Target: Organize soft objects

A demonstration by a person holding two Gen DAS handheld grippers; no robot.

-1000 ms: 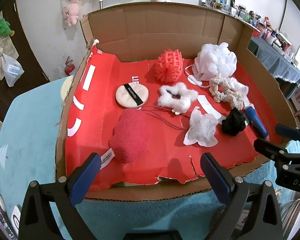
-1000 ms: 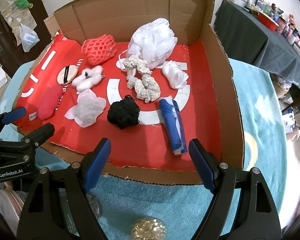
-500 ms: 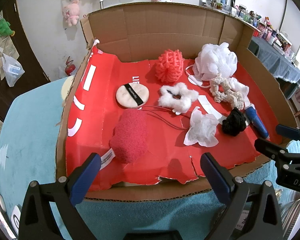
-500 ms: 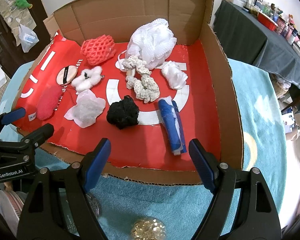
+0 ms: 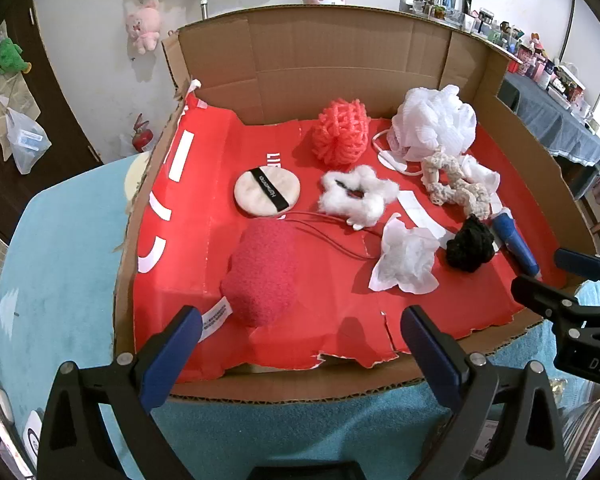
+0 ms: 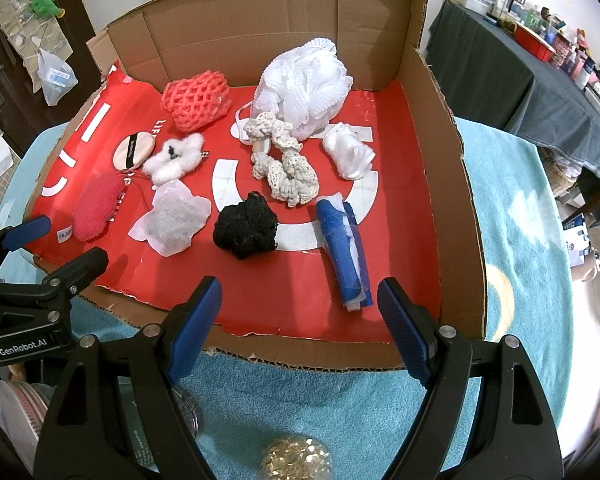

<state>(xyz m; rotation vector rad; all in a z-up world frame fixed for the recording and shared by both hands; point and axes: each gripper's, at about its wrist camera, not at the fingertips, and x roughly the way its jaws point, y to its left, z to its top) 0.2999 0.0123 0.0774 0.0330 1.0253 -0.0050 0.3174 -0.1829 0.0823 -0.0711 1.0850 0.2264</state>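
so: both grippers idle at box edge, nothing picked yet

soft things lie scattered on the red liner of the open cardboard box [image 6: 440,184], which sits on the teal-covered surface [image 6: 512,240]. left to right in the right wrist view: red fuzzy pouch [image 6: 96,210], round powder puff [image 6: 134,151], white fluffy clip [image 6: 174,159], crumpled white tissue [image 6: 172,222], coral net sponge [image 6: 196,100], black scrunchie [image 6: 246,230], cream crochet piece [image 6: 286,170], white mesh loofah [image 6: 306,88], blue rolled cloth [image 6: 346,258], small white bundle [image 6: 350,152].

left gripper [image 5: 296,344] fingers spread wide, empty, above the near box rim. right gripper [image 6: 300,330] fingers also wide apart, holding nothing, just short of the blue rolled cloth.

likely step: choose a first item. judgement: take near items first, pinch at the bulk, not a loose edge; tissue and loofah will squash, so close gently. red cord by the pouch could snag the clip.

hard to tell: where sorted items should go, no bins visible. gold object and jars at bottom edge cut off. cord ends hidden under the tissue.
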